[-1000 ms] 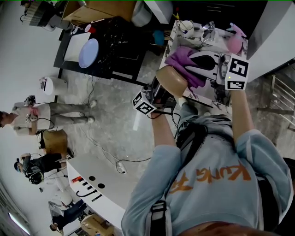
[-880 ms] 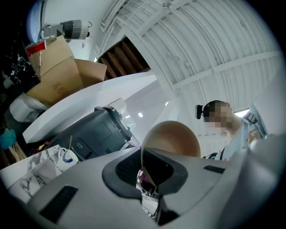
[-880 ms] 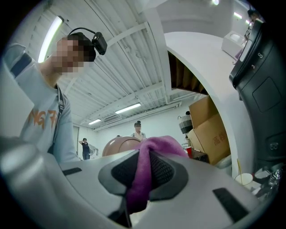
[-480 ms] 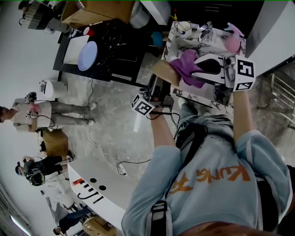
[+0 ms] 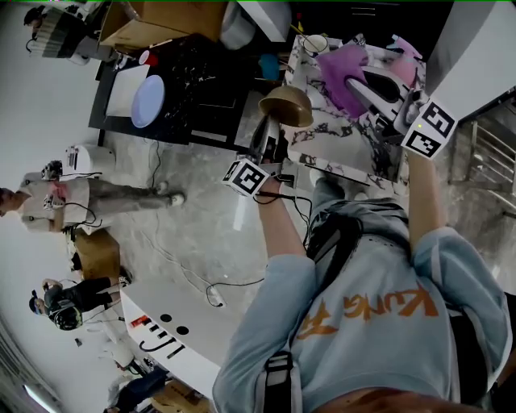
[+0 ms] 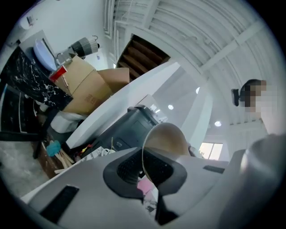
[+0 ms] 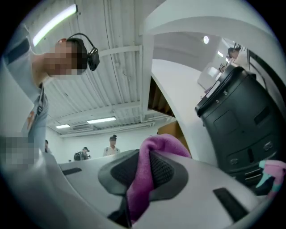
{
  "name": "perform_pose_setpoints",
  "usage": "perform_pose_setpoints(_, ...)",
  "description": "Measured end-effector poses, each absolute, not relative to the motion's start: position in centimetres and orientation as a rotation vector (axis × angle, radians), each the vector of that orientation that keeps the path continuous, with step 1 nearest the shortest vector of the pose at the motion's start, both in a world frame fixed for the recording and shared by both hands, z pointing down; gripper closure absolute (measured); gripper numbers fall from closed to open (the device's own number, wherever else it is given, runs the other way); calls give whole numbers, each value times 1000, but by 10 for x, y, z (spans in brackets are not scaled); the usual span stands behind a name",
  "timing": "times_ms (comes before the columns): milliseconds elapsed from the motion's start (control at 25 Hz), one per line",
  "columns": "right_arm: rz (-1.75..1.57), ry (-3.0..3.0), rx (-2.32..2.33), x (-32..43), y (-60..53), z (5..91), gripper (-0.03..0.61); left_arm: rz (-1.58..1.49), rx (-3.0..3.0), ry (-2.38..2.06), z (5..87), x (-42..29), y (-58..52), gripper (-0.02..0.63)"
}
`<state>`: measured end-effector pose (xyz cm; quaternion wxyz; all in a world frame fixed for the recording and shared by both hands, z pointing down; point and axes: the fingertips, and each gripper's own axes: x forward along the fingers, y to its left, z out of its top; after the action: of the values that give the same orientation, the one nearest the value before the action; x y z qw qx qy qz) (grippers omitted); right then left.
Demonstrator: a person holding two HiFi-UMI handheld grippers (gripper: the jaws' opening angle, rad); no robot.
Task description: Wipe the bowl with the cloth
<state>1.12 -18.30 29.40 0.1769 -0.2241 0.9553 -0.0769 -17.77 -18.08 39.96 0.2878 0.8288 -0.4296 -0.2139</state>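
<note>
Marbled tabletop (image 5: 339, 149) sits right below your hands, so let's start close in. Your left tongs (image 5: 270, 133) are all but closed, pinching the thin rim of the tan bowl (image 5: 286, 105), which hangs tilted in the air by the tabletop's left edge. Your right tongs (image 5: 356, 85) are clamped on a fold of the purple cloth (image 5: 345, 68), lifted clear of the tabletop. Cloth and bowl are near each other but apart.

Now close that gap. Turn the bowl's mouth toward the cloth, press the bunched fold against the inner wall and sweep round it. That rim pinch looks slim, so I'd push lightly or the bowl may pivot in the grip. Better to work over the tabletop than over the floor.

Farther along the tabletop stands a mug (image 5: 316, 44). Beyond lies a grey floor (image 5: 201, 234) with a trailing cable, then a dark table (image 5: 201, 73) carrying a pale blue plate (image 5: 147, 97), with a cardboard box (image 5: 161, 16) behind it. People (image 5: 48, 202) stand off at the left.
</note>
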Motion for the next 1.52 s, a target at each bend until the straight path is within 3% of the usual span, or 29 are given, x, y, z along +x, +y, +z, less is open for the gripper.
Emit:
perform_pose_setpoints(480, -117, 2696, -1204, 32, -218, 316, 503, 57, 2116, -1360, 433, -165, -202, 584)
perform_pose_setpoints(920, 112, 2819, -1512, 45, -220, 340, 503, 420, 2102, -1264, 476, -124, -215, 584)
perform_pose_setpoints(1520, 104, 2933, -1725, 63, -219, 392, 503, 938, 2035, -963, 577, -73, -222, 584)
